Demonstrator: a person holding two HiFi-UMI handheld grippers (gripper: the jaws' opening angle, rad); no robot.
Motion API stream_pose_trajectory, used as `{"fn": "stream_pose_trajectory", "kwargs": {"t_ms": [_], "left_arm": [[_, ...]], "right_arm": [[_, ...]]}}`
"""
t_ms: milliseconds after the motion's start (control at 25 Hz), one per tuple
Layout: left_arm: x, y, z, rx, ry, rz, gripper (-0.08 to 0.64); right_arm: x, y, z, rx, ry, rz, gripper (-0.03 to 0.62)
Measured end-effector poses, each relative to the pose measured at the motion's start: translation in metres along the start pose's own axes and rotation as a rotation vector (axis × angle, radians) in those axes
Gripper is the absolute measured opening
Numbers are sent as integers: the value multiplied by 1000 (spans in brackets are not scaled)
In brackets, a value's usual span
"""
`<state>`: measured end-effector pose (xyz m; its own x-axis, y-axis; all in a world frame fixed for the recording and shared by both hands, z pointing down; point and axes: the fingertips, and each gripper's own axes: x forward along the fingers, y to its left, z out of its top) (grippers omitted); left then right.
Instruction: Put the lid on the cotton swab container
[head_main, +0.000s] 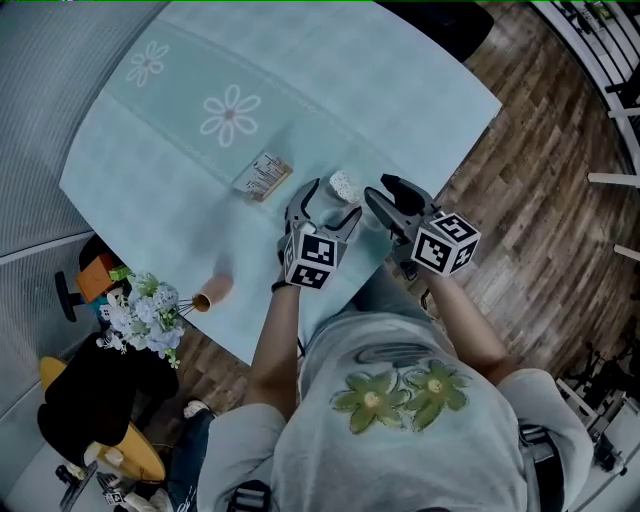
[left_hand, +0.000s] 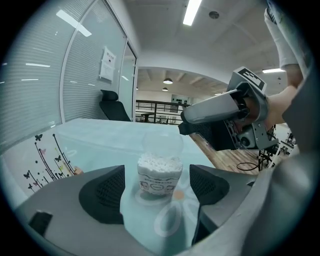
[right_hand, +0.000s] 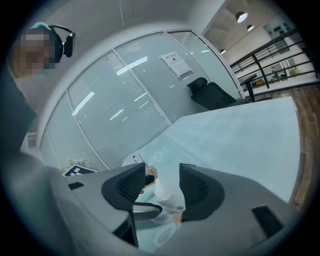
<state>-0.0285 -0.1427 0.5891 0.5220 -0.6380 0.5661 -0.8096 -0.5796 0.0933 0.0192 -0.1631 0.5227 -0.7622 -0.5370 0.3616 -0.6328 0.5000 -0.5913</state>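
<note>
The cotton swab container (head_main: 345, 185) is a small clear tub packed with white swabs, upright on the pale blue tablecloth (head_main: 330, 90) near its front edge. In the left gripper view the container (left_hand: 160, 172) stands just ahead of my left gripper (left_hand: 157, 186), centred between its open jaws and not touched by either pad. Its clear upper part rises above the swabs; I cannot tell whether a lid is on it. My right gripper (head_main: 392, 195) hovers to the container's right, jaws apart with nothing gripped. In the right gripper view the container (right_hand: 167, 192) shows beyond the jaws.
A small printed packet (head_main: 263, 176) lies left of the container. A brown tube (head_main: 212, 292) lies at the table's near left edge beside a bunch of artificial flowers (head_main: 145, 315). Glass partitions and a black office chair (left_hand: 112, 107) stand beyond the table.
</note>
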Motion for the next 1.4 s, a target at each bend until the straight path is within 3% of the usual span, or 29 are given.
{"fn": "stream_pose_trajectory", "kwargs": {"t_ms": [520,800,1400], "left_arm": [[23,-7,-10,20,26,-69,402],[27,-5,-11,36,28,-62,364],[27,-5,-12,70,34,-53,336]], "right_arm": [[13,-9,-5,51,10,10,169],[16,-12,-11,59,22,11,98],[17,-10,-14,60,36,23,83]]}}
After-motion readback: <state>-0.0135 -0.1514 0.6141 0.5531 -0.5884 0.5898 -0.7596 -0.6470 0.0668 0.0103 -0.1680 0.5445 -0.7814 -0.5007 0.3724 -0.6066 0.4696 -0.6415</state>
